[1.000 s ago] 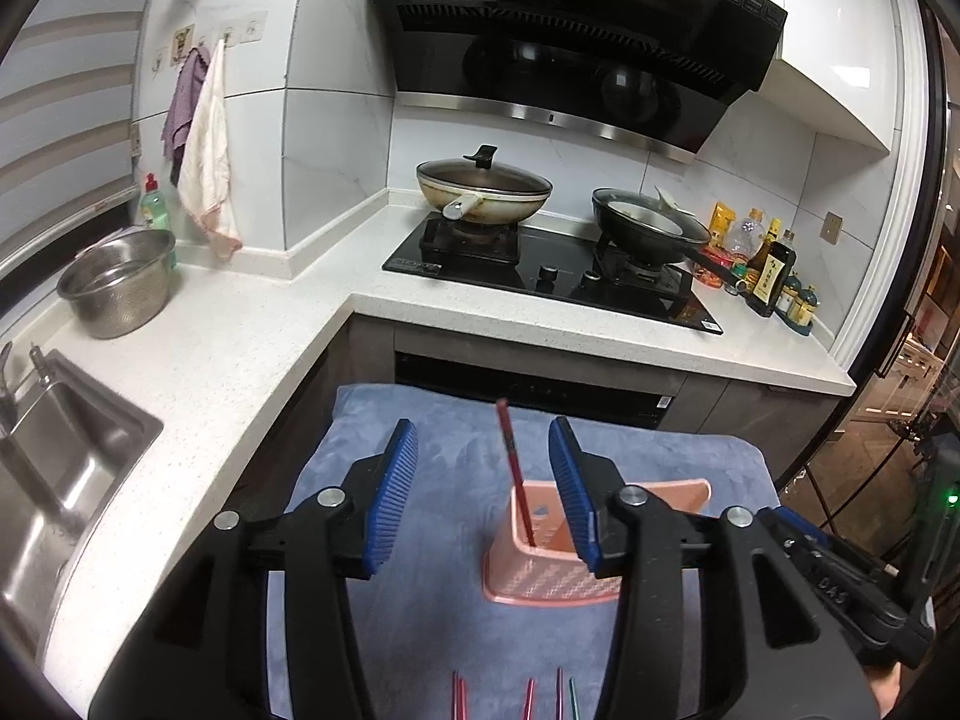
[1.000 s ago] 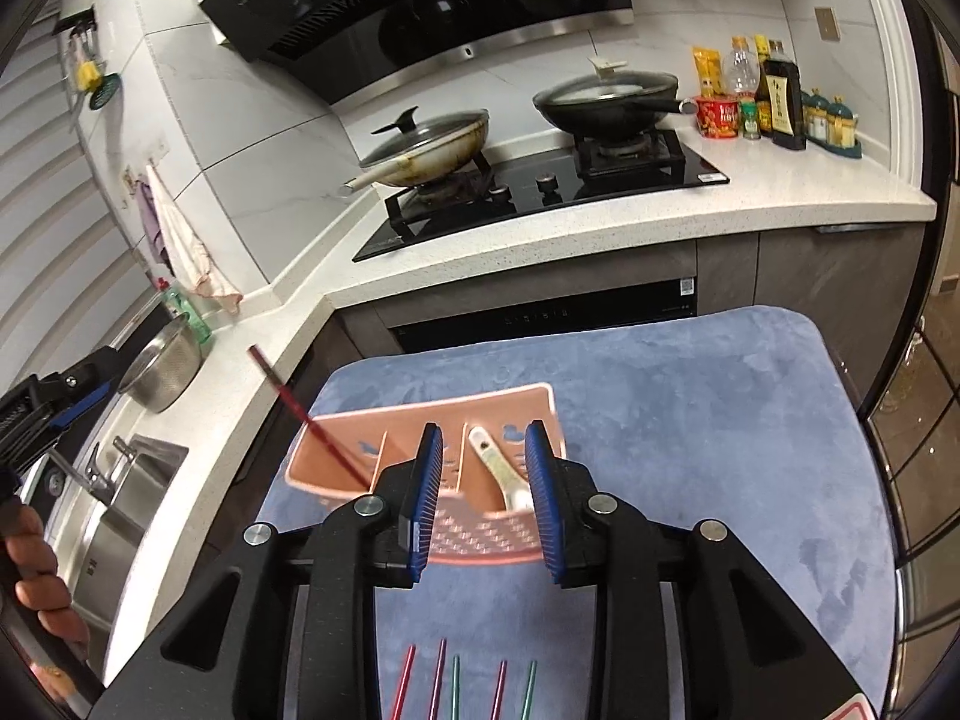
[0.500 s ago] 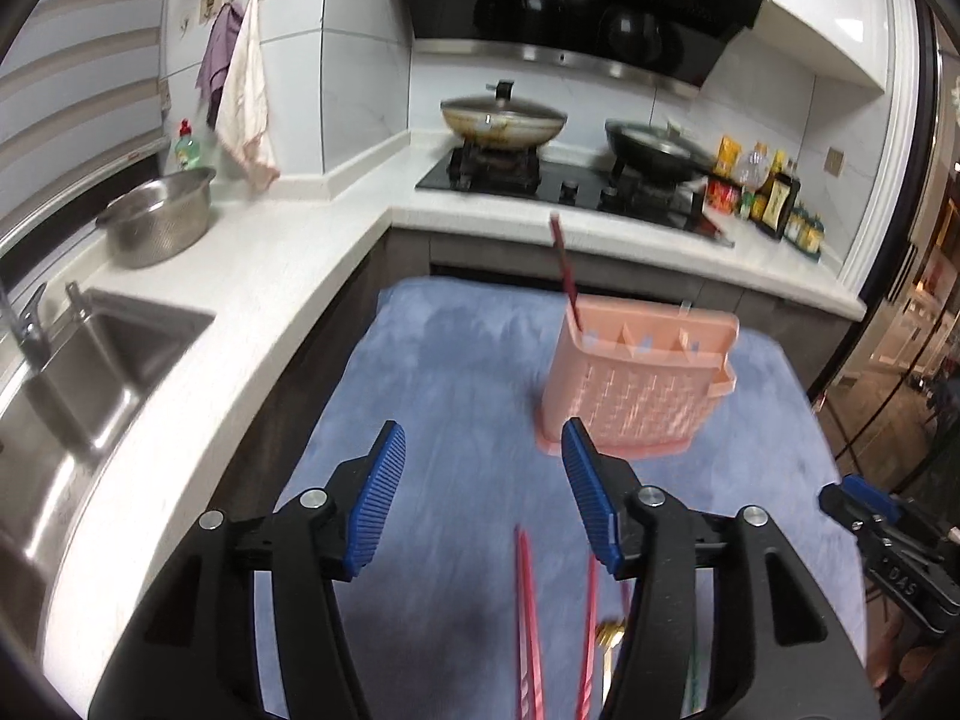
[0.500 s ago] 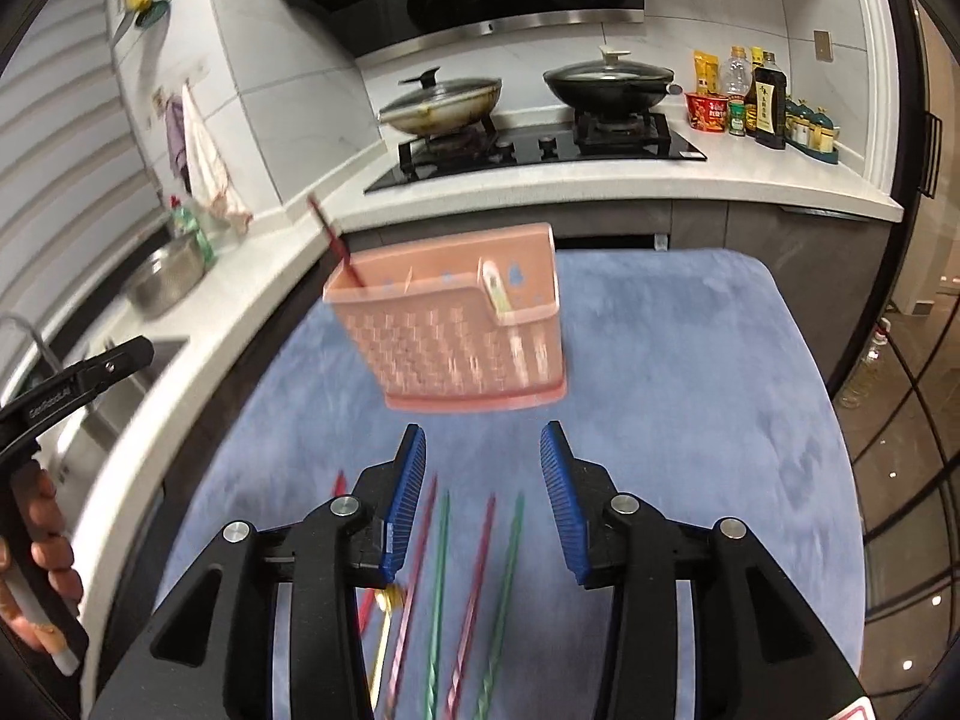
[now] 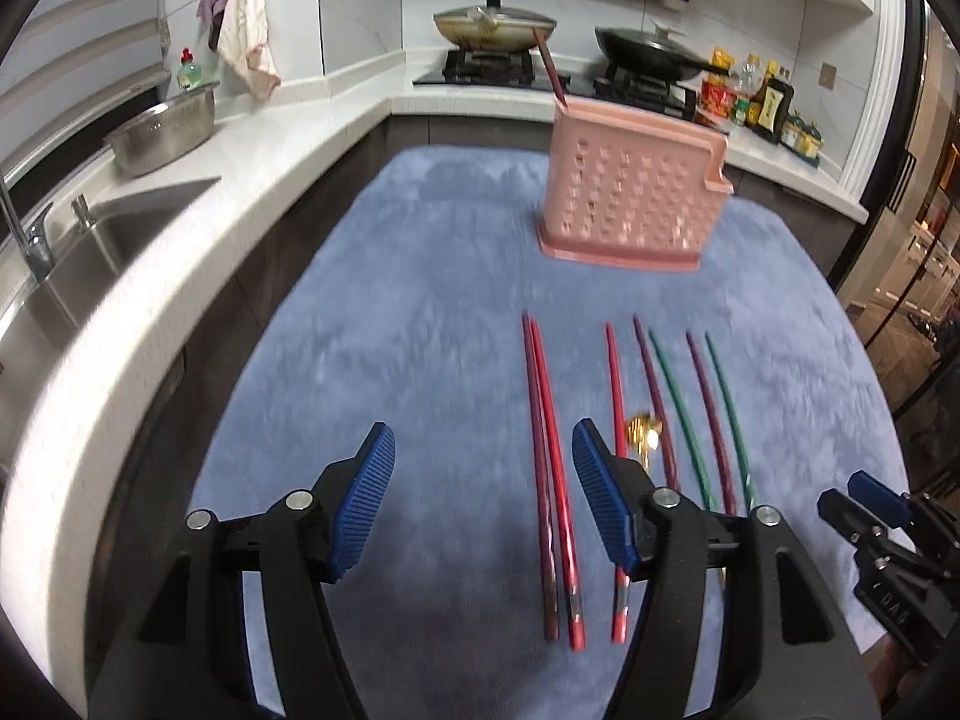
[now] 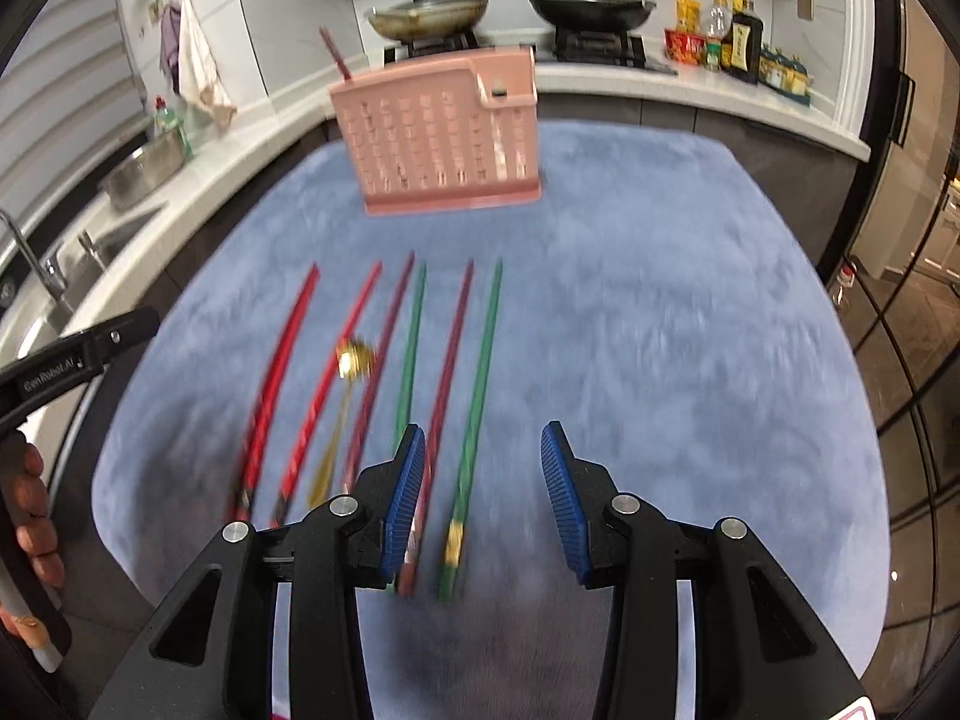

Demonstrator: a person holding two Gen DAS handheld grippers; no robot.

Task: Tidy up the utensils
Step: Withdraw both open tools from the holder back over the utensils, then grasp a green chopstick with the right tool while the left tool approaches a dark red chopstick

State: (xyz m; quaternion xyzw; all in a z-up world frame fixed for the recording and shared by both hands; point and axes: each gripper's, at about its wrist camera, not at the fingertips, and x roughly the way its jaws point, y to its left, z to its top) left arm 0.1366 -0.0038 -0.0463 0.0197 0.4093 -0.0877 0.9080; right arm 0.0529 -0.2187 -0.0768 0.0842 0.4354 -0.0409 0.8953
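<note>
A pink utensil basket (image 5: 630,204) (image 6: 444,138) stands at the far end of a blue mat (image 5: 408,312), with one red chopstick (image 5: 549,69) (image 6: 336,57) sticking out of it. Several red, purple and green chopsticks and a gold spoon (image 5: 642,429) (image 6: 354,357) lie in a row on the mat's near half. My left gripper (image 5: 480,450) hangs over the red pair (image 5: 543,420). Its jaws are opening and grip nothing. My right gripper (image 6: 483,444) stands open above the rightmost green chopstick (image 6: 480,384), not touching it.
A white counter wraps the left and far sides, with a sink (image 5: 90,252), a steel bowl (image 5: 165,129), two pans on the stove (image 5: 492,24) and bottles (image 5: 768,102). A hand (image 6: 30,510) shows at the left edge of the right wrist view.
Both grippers have drawn back from the basket and sunk towards the chopsticks on the near half of the mat. Both pairs of jaws stand wider than before.
</note>
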